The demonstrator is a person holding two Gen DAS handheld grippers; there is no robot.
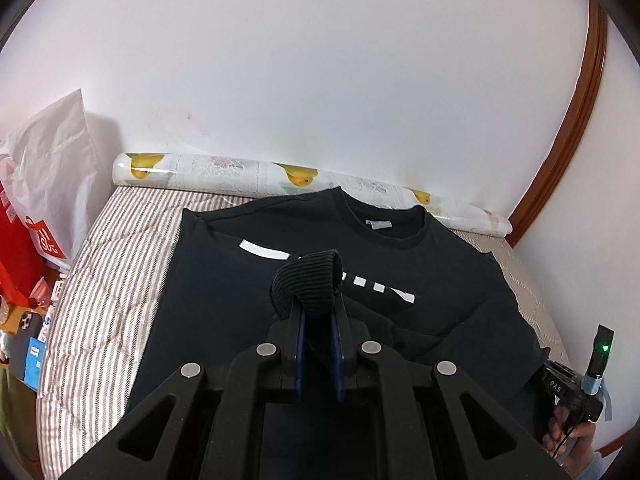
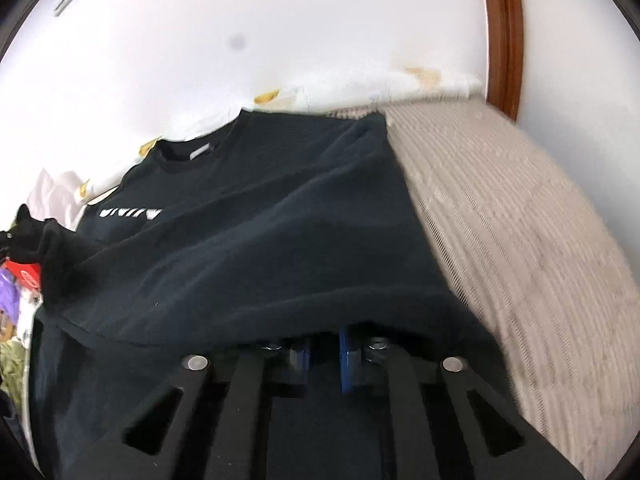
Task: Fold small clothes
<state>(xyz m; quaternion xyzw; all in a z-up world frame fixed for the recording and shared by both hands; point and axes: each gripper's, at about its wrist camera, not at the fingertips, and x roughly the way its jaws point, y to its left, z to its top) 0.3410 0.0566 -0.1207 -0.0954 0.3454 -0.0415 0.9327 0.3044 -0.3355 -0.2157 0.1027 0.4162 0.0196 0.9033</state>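
Note:
A black sweatshirt (image 1: 224, 280) with white chest print lies face up on the striped bed, collar toward the wall. My left gripper (image 1: 318, 308) is shut on its ribbed sleeve cuff (image 1: 308, 278), held above the chest. In the right wrist view the sweatshirt (image 2: 256, 232) drapes over my right gripper (image 2: 324, 344); the blue fingers are close together under the raised fabric edge, their tips hidden. The right gripper's body also shows in the left wrist view (image 1: 576, 392) at the sweatshirt's right edge.
The striped bedcover (image 1: 108, 280) runs to the wall, where a rolled fruit-print mat (image 1: 280, 178) lies. A white bag (image 1: 52, 168), red box and small items stand at the left. A wooden door frame (image 1: 576, 120) stands at the right.

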